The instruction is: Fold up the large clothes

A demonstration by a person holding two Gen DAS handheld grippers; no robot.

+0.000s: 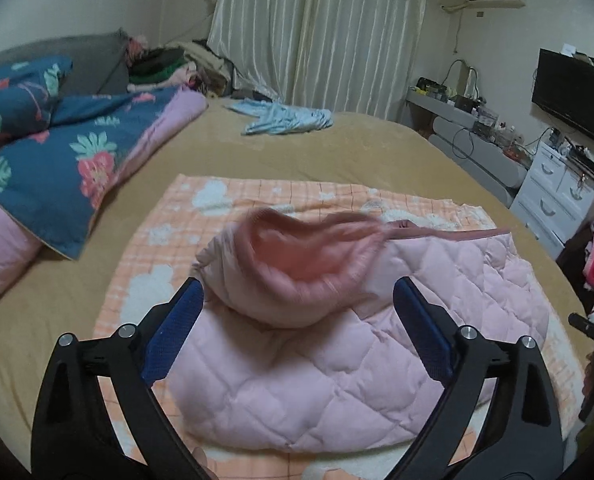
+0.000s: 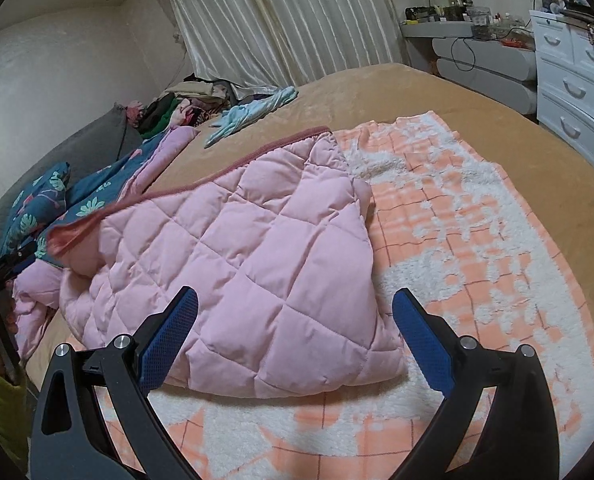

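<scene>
A pink quilted jacket (image 1: 317, 380) lies folded on an orange-and-white checked blanket (image 1: 157, 248) on the bed. Its hood (image 1: 297, 264), with a darker pink lining, is blurred in the left wrist view and sits on top of the quilted body. My left gripper (image 1: 297, 312) is open and empty, just in front of the hood. In the right wrist view the jacket (image 2: 249, 272) lies flat with a dark pink trimmed edge (image 2: 201, 184). My right gripper (image 2: 295, 320) is open and empty over the jacket's near corner. The left gripper shows at the far left of the right wrist view (image 2: 1, 272).
The tan bed cover (image 1: 297, 156) carries a blue floral quilt (image 1: 57, 152) at the left and a light blue garment (image 1: 285, 118) at the back. A clothes pile (image 1: 169, 68) lies by the curtains. White drawers (image 2: 573, 84), a shelf and a TV (image 1: 573, 96) stand at the right.
</scene>
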